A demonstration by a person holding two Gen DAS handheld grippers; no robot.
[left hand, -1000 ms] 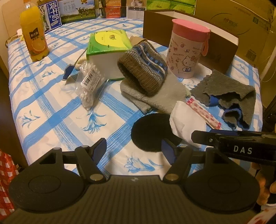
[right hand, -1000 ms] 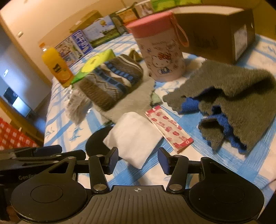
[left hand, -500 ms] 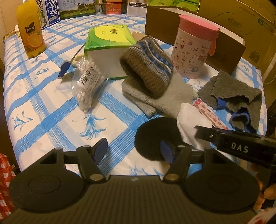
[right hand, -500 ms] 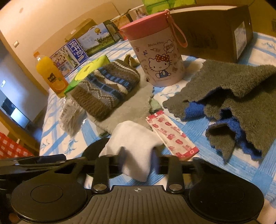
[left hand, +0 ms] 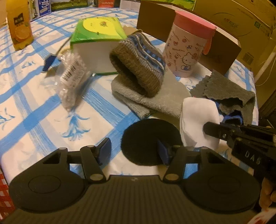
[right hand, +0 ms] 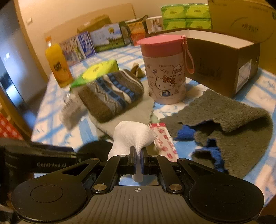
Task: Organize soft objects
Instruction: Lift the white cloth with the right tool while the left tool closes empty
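Cloth: white cloth (right hand: 132, 136) is bunching above the worktop (left hand: 39, 106), beside the black pad (left hand: 148, 139).
Right gripper (right hand: 137, 161): fingers are clamping the cloth's edge.
Left gripper (left hand: 133, 151): fingers have been closing, standing apart around, seemingly, nothing.
Risk: thin pinch possibly slipping off.

"DAS" marks the right tongs (left hand: 208, 130); "GenRobot.AI" marks the left tongs (right hand: 65, 151).

- A table under a white cloth (left hand: 34, 106) with blue checks and blue leaf prints fills the foreground.
- Printed cartons (right hand: 103, 39) stand in a row along its far edge.
- Large cardboard boxes (left hand: 241, 19) are stacked at the right.
- Behind runs a plain beige wall (right hand: 72, 12) bearing a small white switch plate (right hand: 29, 21).
- The light is dim and yellowish.
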